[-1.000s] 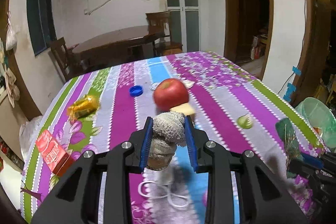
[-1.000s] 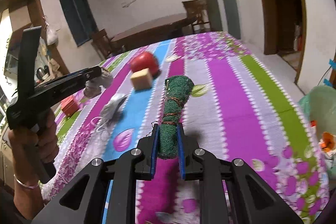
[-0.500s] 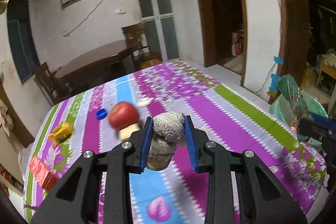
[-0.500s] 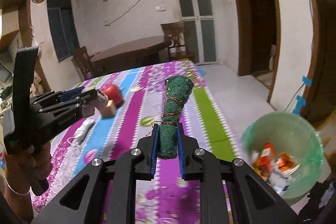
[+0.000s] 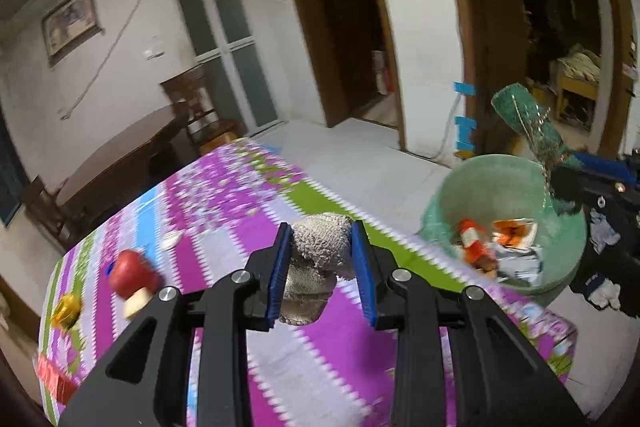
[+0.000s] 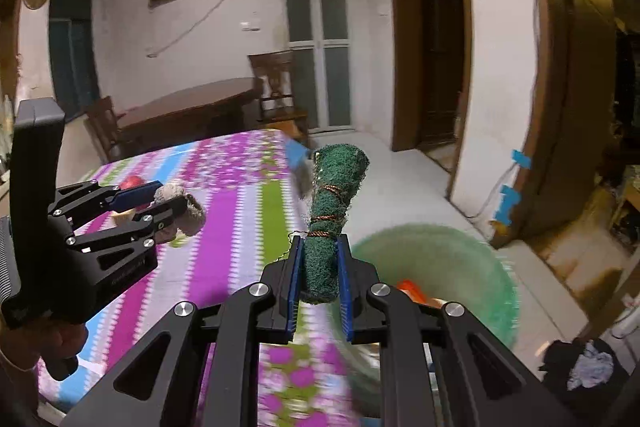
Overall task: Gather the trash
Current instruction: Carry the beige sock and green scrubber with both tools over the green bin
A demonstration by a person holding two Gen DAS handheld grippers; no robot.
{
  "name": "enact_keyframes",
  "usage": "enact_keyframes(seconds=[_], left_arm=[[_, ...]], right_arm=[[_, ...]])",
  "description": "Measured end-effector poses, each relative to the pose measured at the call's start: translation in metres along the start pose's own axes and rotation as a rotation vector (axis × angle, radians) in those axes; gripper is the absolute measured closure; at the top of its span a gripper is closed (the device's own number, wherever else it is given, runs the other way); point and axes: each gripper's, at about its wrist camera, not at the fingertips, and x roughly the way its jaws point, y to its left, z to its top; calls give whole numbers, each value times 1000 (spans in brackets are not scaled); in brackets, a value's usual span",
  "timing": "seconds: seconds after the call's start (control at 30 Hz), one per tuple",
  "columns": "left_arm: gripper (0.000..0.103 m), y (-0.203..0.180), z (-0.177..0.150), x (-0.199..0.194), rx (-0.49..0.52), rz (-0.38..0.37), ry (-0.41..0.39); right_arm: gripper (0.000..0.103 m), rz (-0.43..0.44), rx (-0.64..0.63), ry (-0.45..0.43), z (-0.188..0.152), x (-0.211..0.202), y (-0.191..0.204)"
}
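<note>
My left gripper (image 5: 320,267) is shut on a grey wadded cloth (image 5: 318,255) and holds it above the table's right part; it also shows in the right wrist view (image 6: 176,205). My right gripper (image 6: 319,281) is shut on a rolled green scouring pad (image 6: 330,211) tied with brown wire, held over the green trash bin (image 6: 460,267). In the left wrist view the pad (image 5: 528,123) stands above the bin (image 5: 508,187), which holds orange and white wrappers.
The striped purple tablecloth (image 5: 248,203) carries a red apple (image 5: 130,273), a tan block (image 5: 136,305), a yellow wrapper (image 5: 68,309) and a red packet (image 5: 52,377) at the left. A dark cloth heap (image 6: 584,367) lies on the floor past the bin.
Both grippers have swung right, off the middle of the table toward the bin. The right gripper with the pad now hangs over the bin. Both grips are unchanged.
</note>
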Motion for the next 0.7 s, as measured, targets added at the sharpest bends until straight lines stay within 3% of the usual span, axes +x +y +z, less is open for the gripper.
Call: enact_keyframes(seconds=[0.37,0.7], left_arm=[[74,-74,23,35,102,-82,14],[74,-109,30,57,145,-146,44]], right_arm=[[85,-154,47,81,-16,-1,-100],[85,-173,54,137,-21,20,-119]])
